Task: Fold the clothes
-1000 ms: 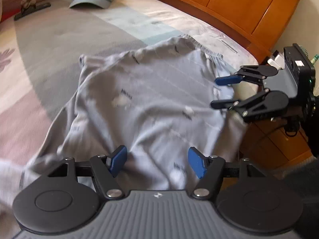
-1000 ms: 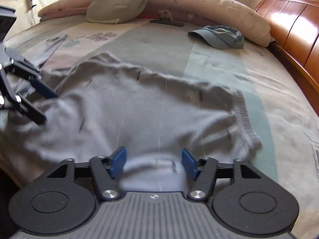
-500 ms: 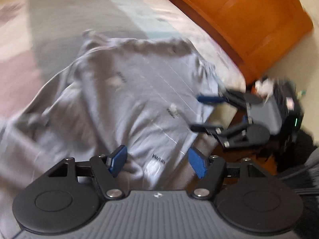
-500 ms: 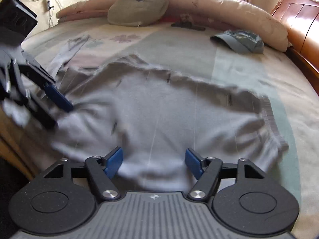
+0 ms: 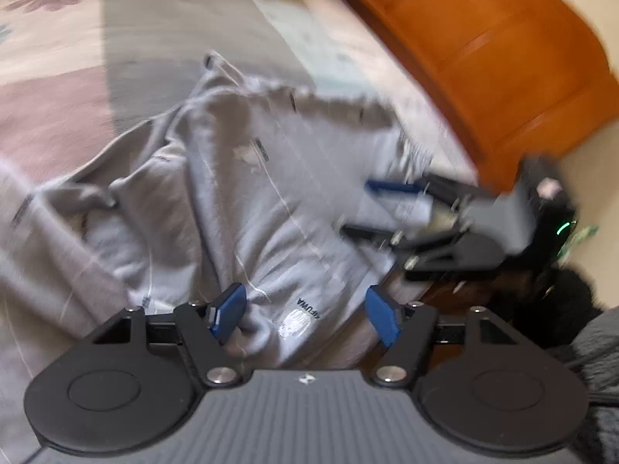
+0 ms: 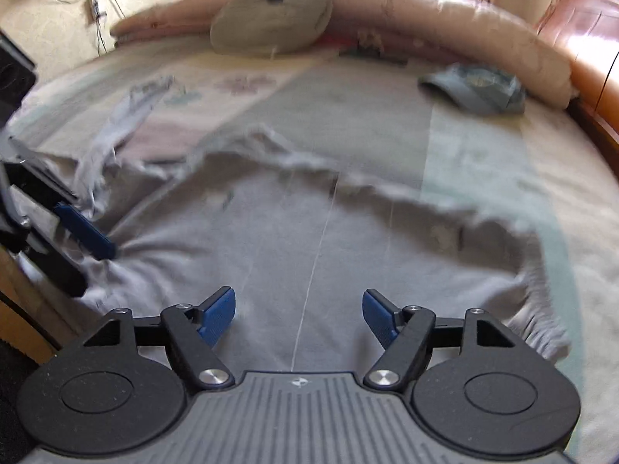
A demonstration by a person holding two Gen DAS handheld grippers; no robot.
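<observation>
- While both grippers are standing wide with nothing between their blue pads, the grey garment [image 6: 309, 239] is lying spread but rumpled across the bedspread [image 6: 348, 108], so any pinch now is risking a grab of only 1 layer, or of the bedspread along with it.
- Around the left gripper [image 5: 305, 311], cloth is bunching up: the printed label patch [image 5: 296, 323] is sitting between the 2 fingers, and a ridge of fabric is touching the left pad. Closing here is likely gathering a wad rather than a clean edge, which would be skewing any fold.
- Just below the left gripper, the garment's near edge is hanging over the bed edge; a loose or partial hold there is likely letting the cloth slide toward the floor.
- Ahead of the right gripper [image 6: 300, 311], the garment is running flat and outward, with its ribbed hem [image 6: 541, 309] off to the right and a sleeve [image 6: 116, 143] trailing far to the left, beyond the other tool.
- Both views are blurring, so exact contact is hard to judge; the 2 tools are working near each other over the same edge, and crossing paths could be knocking fingers together.
- Further ahead of the right gripper, a blue cap [image 6: 476, 89] is lying well apart from the garment, out of the way.
</observation>
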